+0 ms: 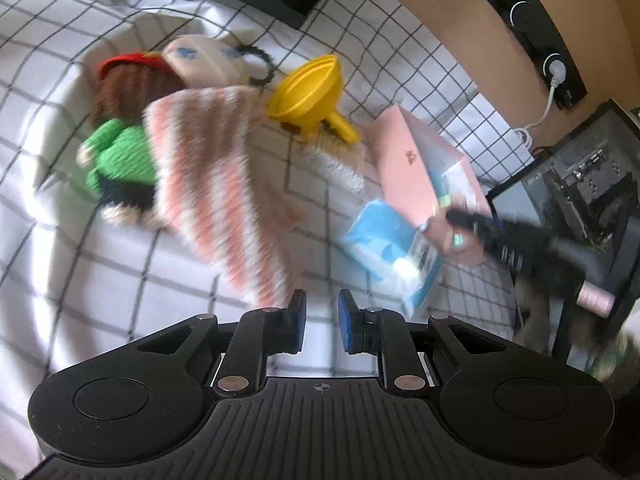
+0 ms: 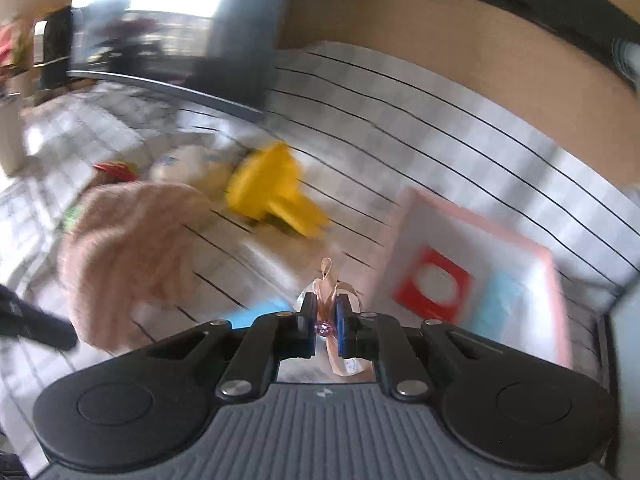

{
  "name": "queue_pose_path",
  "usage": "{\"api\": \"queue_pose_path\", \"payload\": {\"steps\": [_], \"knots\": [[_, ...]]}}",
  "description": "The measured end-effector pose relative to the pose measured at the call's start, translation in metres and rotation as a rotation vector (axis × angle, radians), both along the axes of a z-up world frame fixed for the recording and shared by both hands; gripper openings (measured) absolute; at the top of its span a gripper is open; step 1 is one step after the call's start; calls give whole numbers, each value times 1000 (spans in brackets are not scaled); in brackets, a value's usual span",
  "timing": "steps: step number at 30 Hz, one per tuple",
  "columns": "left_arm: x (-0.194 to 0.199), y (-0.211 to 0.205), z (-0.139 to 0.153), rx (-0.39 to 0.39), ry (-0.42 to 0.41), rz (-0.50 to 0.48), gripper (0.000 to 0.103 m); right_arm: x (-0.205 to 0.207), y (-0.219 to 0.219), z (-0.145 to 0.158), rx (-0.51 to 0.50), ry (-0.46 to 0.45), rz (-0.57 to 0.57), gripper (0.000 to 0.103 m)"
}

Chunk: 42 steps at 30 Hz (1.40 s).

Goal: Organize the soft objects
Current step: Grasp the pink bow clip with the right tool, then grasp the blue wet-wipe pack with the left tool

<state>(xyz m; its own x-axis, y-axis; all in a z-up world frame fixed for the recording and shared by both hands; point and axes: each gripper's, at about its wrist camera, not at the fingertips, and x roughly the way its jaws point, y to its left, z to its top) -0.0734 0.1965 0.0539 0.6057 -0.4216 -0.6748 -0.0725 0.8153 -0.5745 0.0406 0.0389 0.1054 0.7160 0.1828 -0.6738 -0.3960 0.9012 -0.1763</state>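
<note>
Left wrist: grid-checked white sheet [image 1: 120,272], perhaps bedding.

Grid-patterned white sheet [image 1: 120,280], tan wall [image 1: 460,20]

Soft things spread over a cloth-covered table [image 1: 120,280], seen from the left wrist.

A knitted doll [image 1: 120,152] lies at the left, with a plush toy [image 1: 200,60] behind it and a folded towel [image 1: 224,184] overlapping its right side. A funnel [image 1: 308,92] lies right of the plush toy, behind the towel's far end. Further right a box [image 1: 412,160] stands tilted, and a packet [image 1: 388,248] lies before it, touching it. The towel's near end reaches close to the left gripper [image 1: 322,322]. A wall [image 1: 460,20] runs behind the table.
</note>
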Motion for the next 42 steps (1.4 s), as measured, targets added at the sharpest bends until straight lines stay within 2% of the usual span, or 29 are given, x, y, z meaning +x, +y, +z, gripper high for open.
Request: {"api": "queue_pose_path", "payload": {"steps": [3,6,9,11,14,16,19,21,23,25,30,31,32,33,35,39,42], "knots": [[14,-9,0,-21,11,-2,19,-4,-23,-10,7,30,-91,9],[25,-18,-2,-7,27,3,19,-4,-33,-28,-5,56,-141,9],[31,-21,-3,11,39,27,19,-9,-29,-41,57,114,-141,9],[34,-25,0,37,30,36,19,-21,-17,-41,135,155,-66,9],[39,-35,9,132,-14,39,19,-42,2,-41,161,166,29,9],[41,-45,14,216,-37,44,19,-50,1,-41,152,152,35,9],[45,-71,17,344,-75,17,19,-55,-22,-40,148,147,-17,9],[47,-96,17,471,-118,-33,19,-57,-42,-38,132,123,-65,9],[53,-117,10,582,-105,-68,21,-60,-63,-39,124,104,-104,9],[56,-128,4,623,-109,-66,25,-65,-83,-40,136,95,-136,9],[60,-149,3,650,-114,-83,29,-79,-109,-53,144,102,-168,11],[60,-153,3,649,-121,-98,29,-81,-113,-56,149,108,-162,13],[59,-156,2,641,-126,-110,31,-82,-114,-58,156,107,-157,20],[58,-160,2,632,-132,-122,34,-83,-116,-60,162,106,-152,33],[56,-165,1,629,-138,-140,42,-83,-118,-64,167,112,-146,48],[57,-175,-3,636,-121,-175,59,-87,-120,-70,219,118,-150,62],[57,-183,-4,675,-112,-194,62,-89,-120,-73,233,106,-128,74]]}}
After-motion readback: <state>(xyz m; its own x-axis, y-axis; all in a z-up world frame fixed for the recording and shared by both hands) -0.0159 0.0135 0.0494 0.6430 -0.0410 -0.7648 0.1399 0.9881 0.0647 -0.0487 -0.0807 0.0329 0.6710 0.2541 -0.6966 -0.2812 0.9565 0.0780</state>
